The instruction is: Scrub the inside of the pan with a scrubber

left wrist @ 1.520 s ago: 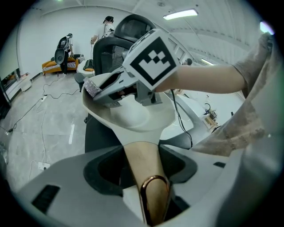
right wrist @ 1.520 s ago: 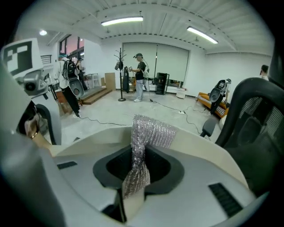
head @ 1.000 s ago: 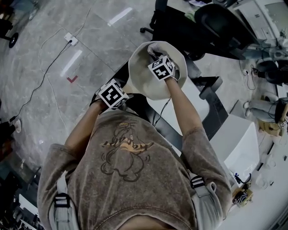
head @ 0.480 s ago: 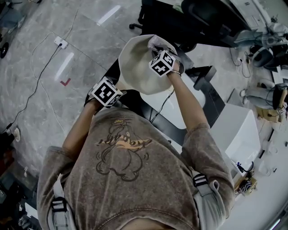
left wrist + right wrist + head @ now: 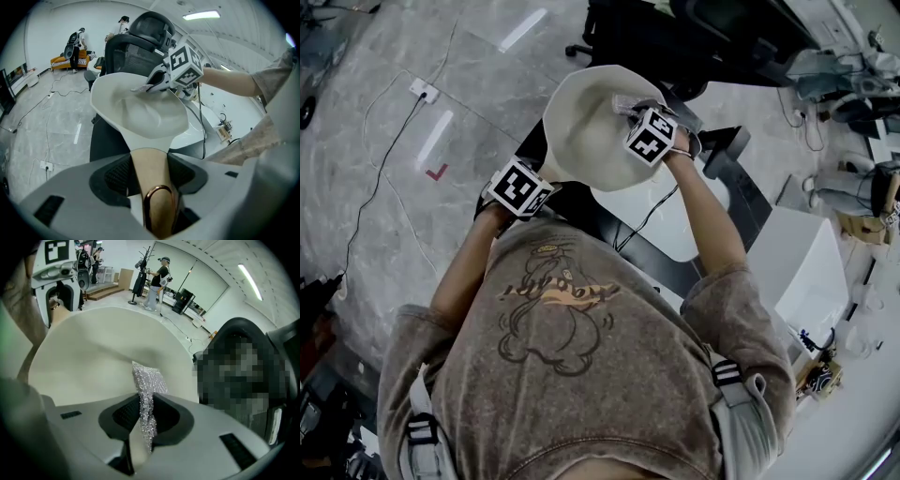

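So the pan [image 5: 586, 127] is up in the air, tilted so the inside faces the person, out over the floor [image 5: 412, 84] just past the edge of the white tabletop [image 5: 666, 220]. The left tongs [image 5: 534, 183] stand fairly wide but are clamped on the wood-coloured handle [image 5: 150, 164], just above its copper hanging loop. The right tongs [image 5: 647, 127] are pinched tight on a fold of the silvery mesh scrubber [image 5: 147, 380], whose free end sits against the inner wall.

Handling-wise: the pan looks rigid with a smooth, pale coating, so probably slick. All the weight hangs out beyond the handle, so I'd guess it wants to twist in the grip once you push on it. The handle is really the only sane place to hold it. The scrubber is light and squishy, and it'll likely flatten or slip out under hard pressure.

A black office chair [image 5: 140, 42] sits right behind the pan, and a cable [image 5: 645, 217] dangles under the right arm. Neither blocks the bowl.
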A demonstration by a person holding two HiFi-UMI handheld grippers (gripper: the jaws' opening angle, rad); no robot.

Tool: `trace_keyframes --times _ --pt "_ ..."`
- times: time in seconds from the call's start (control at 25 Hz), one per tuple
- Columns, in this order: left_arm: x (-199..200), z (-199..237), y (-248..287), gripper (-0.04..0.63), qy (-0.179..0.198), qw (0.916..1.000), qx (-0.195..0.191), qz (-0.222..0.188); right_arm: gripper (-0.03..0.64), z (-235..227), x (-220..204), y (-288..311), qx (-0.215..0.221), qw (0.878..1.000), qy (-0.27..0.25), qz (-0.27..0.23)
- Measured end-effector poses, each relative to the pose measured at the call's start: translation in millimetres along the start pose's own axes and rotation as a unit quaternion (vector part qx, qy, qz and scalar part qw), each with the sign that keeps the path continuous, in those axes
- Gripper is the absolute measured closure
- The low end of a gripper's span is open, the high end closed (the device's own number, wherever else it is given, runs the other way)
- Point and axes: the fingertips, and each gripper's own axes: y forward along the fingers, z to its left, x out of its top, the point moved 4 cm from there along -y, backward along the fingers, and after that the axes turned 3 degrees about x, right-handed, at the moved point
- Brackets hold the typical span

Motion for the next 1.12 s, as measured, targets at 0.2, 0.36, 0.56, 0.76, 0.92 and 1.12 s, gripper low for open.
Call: trace_keyframes --times 0.2,0.36,0.56,0.76,0.92,1.12 --pt "0 1 0 0.345 -0.009 1.0000 -0.001 0.003 0.534 18 -19 -6 0.037 0.999 -0.013 0.027" --pt "1 2 0 0.347 -0.012 0.9999 0.000 0.005 0.534 36 -29 -16 0.096 0.994 -0.010 0.046" --pt "2 2 2 0.347 -0.017 0.9999 0.000 0.002 0.534 70 -40 -25 0.175 0.982 -0.012 0.075" --pt "1 3 2 0.347 -0.018 0.9998 0.003 0.004 0.534 112 -35 -34 0.279 0.956 0.011 0.086" --pt "2 2 1 0.347 -0.018 0.9998 0.003 0.005 0.534 129 -14 -34 0.316 0.947 0.003 0.051" --pt "1 2 2 0.347 -0.019 0.9998 0.003 0.007 0.534 136 -1 -30 0.322 0.945 -0.024 0.054"
